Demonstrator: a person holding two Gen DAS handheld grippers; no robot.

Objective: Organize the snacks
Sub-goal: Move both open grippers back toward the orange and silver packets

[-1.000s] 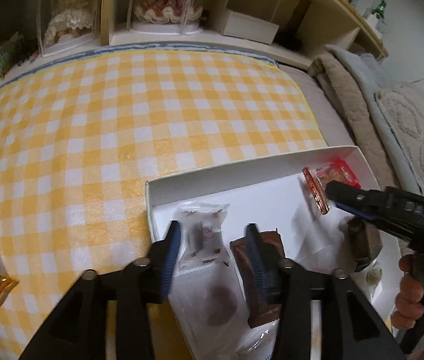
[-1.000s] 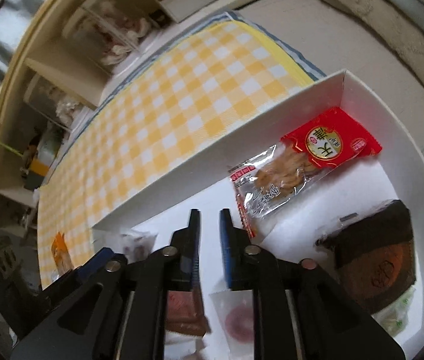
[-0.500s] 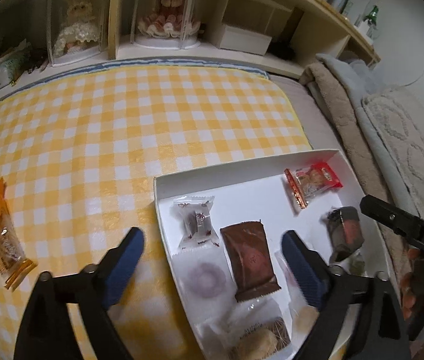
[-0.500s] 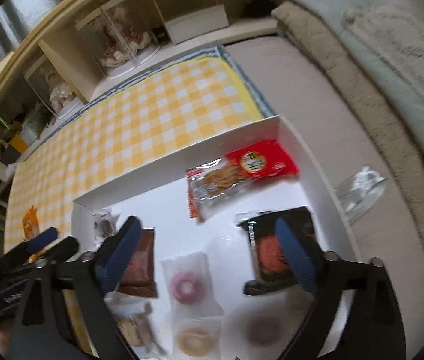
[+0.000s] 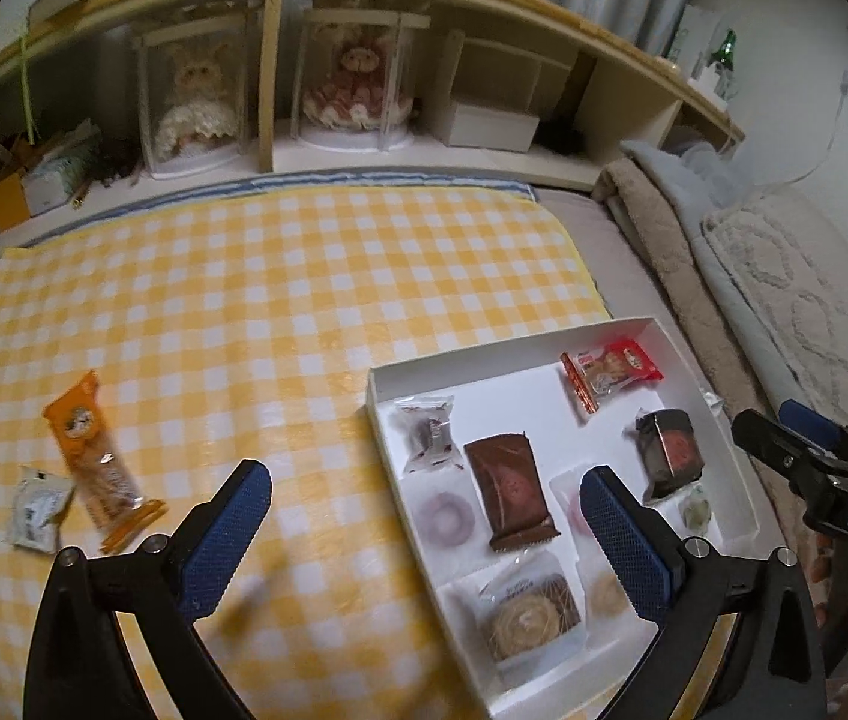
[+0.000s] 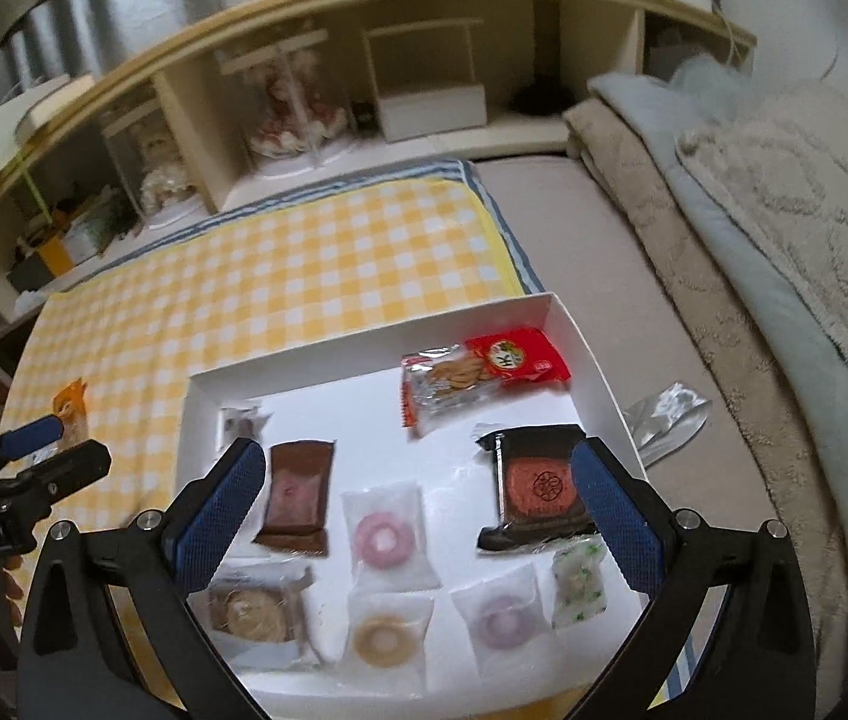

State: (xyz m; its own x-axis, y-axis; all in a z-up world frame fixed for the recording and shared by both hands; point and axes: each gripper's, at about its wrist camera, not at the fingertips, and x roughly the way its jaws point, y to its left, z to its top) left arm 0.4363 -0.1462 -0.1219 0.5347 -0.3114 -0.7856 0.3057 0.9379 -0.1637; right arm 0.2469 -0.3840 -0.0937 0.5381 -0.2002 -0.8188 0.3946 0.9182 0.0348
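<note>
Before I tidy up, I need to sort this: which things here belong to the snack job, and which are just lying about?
Job:
- white box with wrapped snacks
- orange snack packet
- small white packet
- open left gripper, open right gripper

Lying about:
- cased dolls
- blankets
- crumpled clear wrapper

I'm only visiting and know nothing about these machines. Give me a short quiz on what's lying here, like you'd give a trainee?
1. True or false: the orange packet lies inside the white box.
2. Which ring-shaped snack lies nearest the box's middle: A pink, B tan, C purple?
3. Fill in: both grippers, left and right, are ____.

Key: 1 false; 2 A; 3 open, holding nothing.
</note>
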